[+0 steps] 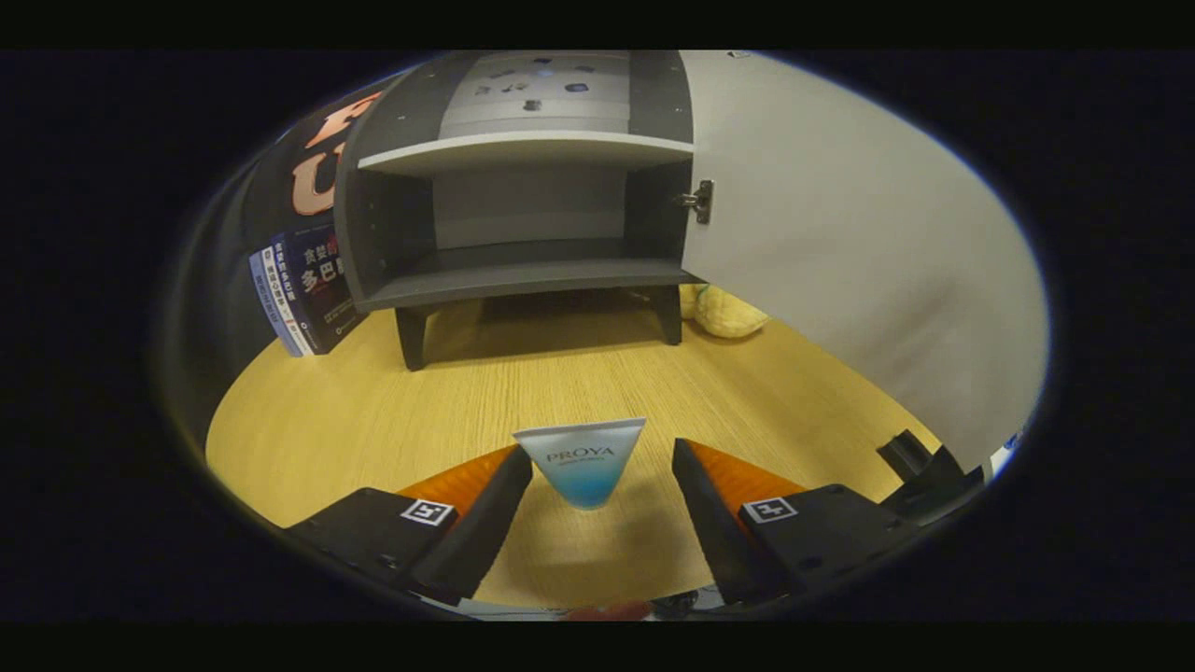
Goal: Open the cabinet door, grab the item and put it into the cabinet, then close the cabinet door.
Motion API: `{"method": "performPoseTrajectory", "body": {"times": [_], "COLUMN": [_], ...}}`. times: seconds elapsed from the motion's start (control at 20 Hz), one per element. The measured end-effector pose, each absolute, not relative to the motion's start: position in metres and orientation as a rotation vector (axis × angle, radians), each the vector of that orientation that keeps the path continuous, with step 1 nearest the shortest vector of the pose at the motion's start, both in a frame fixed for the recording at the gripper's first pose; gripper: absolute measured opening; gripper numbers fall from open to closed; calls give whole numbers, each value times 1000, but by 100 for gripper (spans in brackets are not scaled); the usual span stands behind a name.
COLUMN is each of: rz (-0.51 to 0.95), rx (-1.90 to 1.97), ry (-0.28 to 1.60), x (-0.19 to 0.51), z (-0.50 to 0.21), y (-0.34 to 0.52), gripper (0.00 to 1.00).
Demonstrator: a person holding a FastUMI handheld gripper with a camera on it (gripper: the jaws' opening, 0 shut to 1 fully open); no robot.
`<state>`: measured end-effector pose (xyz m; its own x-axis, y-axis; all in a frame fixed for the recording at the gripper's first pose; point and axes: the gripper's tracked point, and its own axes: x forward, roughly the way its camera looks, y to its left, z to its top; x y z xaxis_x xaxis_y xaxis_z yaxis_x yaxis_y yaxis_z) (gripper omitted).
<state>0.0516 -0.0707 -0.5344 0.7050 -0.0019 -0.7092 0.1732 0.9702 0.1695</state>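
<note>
1. The tongs (602,457) are spread at the bottom of the frame, pinching nothing.
2. Between their tips stands the tube (582,463), a white wedge fading to blue at its narrow lower end; the left tip is just beside it, the right tip apart.
3. The wooden counter (373,411) lies bare ahead.
4. At upper centre stands the dark cabinet (523,233), its pale door (840,233) swung wide open at right.
5. Books (303,289) lean at its left; a yellow plush toy (724,313) sits behind its right leg.

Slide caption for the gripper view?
Open gripper straddles the tube on the table, cabinet door open beyond.
</note>
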Motion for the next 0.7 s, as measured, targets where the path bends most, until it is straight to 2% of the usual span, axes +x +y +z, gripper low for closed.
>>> {"method": "performPoseTrajectory", "body": {"times": [0.15, 0.25, 0.45, 0.6, 0.7], "rz": [-57, -34, -30, -58, -80], "rx": [239, 213, 94, 16, -2], "ry": [789, 788, 732, 598, 577], "x": [60, 58, 63, 96, 120], "z": [-545, -544, -492, -395, -331], "y": [-58, -55, -64, -84, -94], "gripper": [91, 56, 54, 54, 54]}}
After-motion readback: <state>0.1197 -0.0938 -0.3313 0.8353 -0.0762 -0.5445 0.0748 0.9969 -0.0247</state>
